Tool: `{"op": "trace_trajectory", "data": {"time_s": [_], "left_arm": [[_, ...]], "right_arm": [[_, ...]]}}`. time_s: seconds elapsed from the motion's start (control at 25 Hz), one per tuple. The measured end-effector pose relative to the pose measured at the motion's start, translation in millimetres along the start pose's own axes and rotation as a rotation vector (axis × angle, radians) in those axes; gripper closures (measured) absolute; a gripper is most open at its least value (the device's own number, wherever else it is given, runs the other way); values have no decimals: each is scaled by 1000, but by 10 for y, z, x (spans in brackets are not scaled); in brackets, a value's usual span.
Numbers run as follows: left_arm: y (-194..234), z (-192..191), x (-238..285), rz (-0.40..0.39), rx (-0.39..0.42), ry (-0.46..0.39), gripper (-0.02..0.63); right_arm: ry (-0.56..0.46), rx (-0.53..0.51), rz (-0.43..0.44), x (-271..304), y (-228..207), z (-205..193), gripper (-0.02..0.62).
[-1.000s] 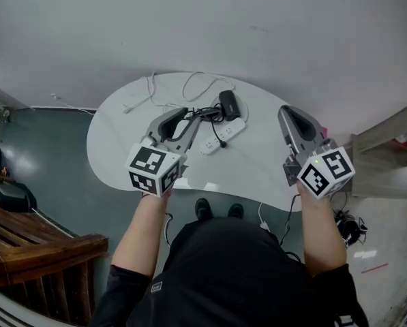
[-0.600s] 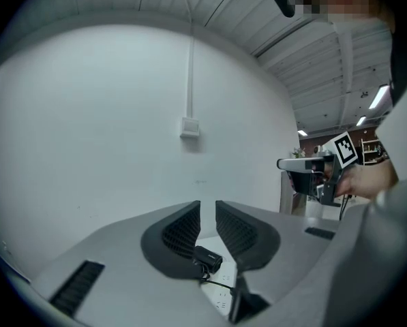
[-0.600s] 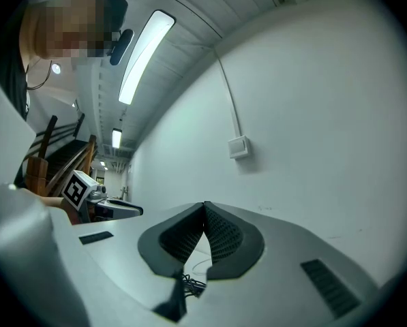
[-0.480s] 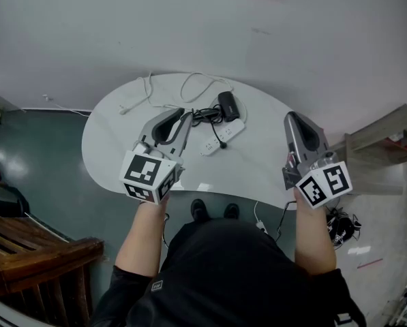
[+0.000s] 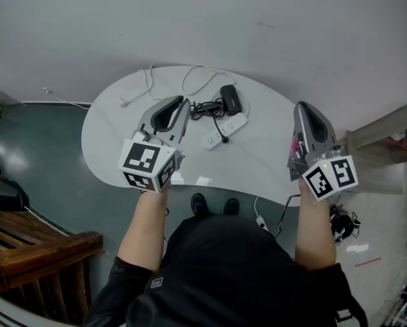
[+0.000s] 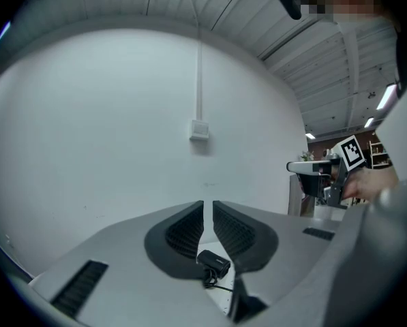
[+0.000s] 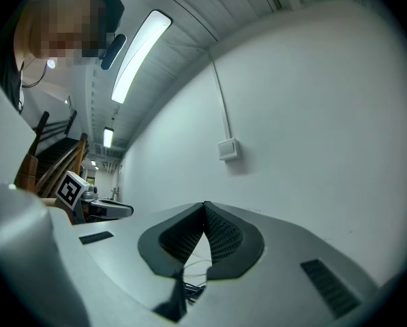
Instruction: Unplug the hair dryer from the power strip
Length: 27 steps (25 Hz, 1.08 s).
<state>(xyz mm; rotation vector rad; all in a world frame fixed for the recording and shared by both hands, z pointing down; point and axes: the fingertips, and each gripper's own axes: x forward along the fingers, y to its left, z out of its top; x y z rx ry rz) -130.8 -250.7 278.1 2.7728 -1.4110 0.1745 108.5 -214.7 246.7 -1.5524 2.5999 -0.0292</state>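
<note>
A white power strip (image 5: 225, 129) lies on the white table (image 5: 114, 138), with a black plug (image 5: 223, 139) in it. A black cord runs from that plug to a black boxy device (image 5: 230, 99) just behind; the device also shows low in the left gripper view (image 6: 213, 263). My left gripper (image 5: 184, 103) hovers just left of the strip. Its jaws are closing, with only a narrow gap (image 6: 208, 204) and nothing between them. My right gripper (image 5: 301, 106) is held over the table's right edge, its tips touching (image 7: 204, 204) and empty.
A white cable (image 5: 189, 80) loops across the table's far side, ending in a small plug (image 5: 125, 103). A wall stands close behind the table. A wooden chair (image 5: 33, 240) is at lower left, a shelf (image 5: 387, 142) at right, and cables (image 5: 343, 227) lie on the floor.
The left gripper's jaws have gone from wide apart to almost together, and it has edged toward the table's far side. The right gripper has barely shifted.
</note>
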Motion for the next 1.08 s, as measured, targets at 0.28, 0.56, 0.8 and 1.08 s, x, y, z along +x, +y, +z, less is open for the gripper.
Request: {"op": "trace_trajectory", "data": {"time_s": [0.28, 0.56, 0.8, 1.08], "left_arm": [[9, -18, -8, 6, 2, 6, 557], [4, -38, -7, 8, 7, 17, 558], [-12, -37, 11, 0, 9, 20, 558], [2, -62, 16, -3, 4, 23, 560]], "right_arm": [[11, -3, 29, 49, 44, -15, 561], [15, 11, 46, 106, 78, -34, 561], [19, 22, 52, 126, 88, -59, 561], [24, 27, 56, 143, 108, -91, 561]]}}
